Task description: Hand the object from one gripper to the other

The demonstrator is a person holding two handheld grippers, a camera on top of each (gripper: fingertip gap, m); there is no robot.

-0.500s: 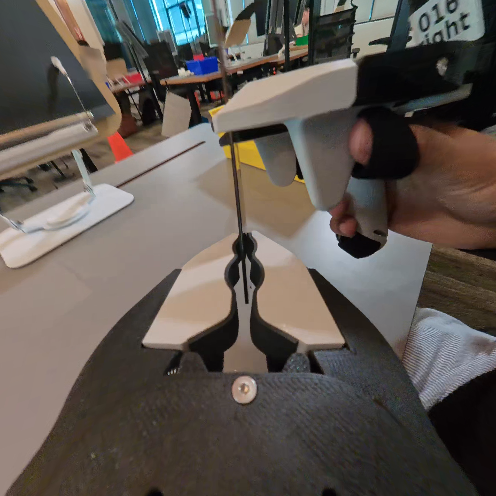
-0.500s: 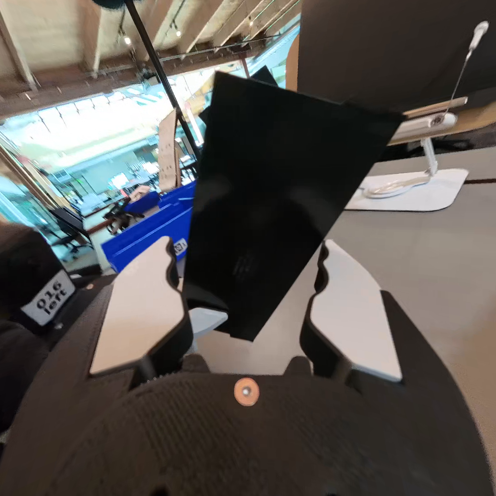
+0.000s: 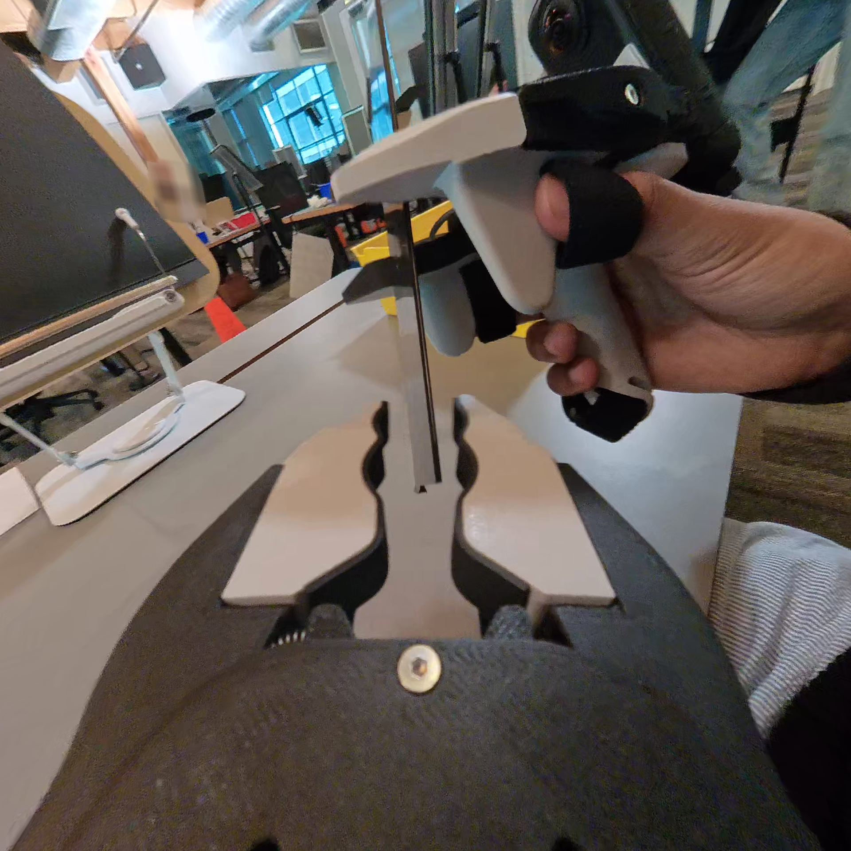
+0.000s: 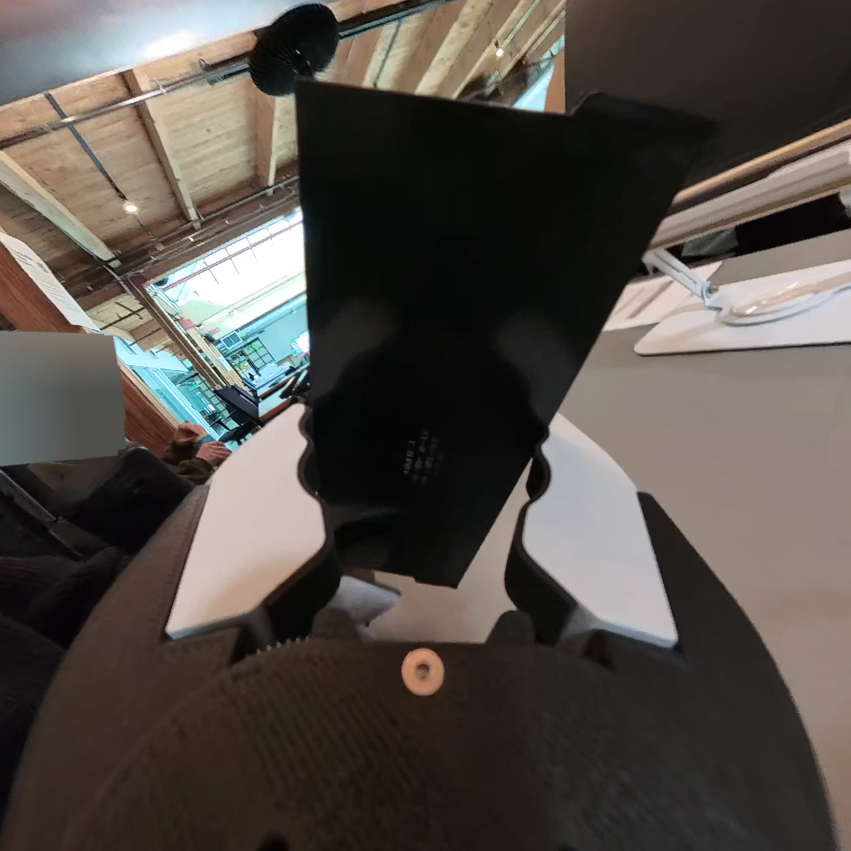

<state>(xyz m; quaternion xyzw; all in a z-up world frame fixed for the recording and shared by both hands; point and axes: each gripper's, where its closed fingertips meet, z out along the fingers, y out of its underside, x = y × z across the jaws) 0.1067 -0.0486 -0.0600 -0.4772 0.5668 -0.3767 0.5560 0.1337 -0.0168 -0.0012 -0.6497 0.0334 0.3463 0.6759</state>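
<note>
Open office, grey surface (image 3: 193,543). Your left gripper (image 3: 420,456) has its jaws apart, the thin black plate (image 3: 421,368) hanging edge-on between them, untouched. Your right gripper (image 4: 421,483) appears clamped across the plate's edges. Handover looks nearly done; you only need to withdraw the left.

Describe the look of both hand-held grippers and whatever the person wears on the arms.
Each hand-held gripper, left and right, has two flat pale grey fingers with wavy black inner edges, on a rounded, textured black body with a silver screw. The right one has a pale pistol handle and black finger strap. The left sleeve is white ribbed fabric.
</note>
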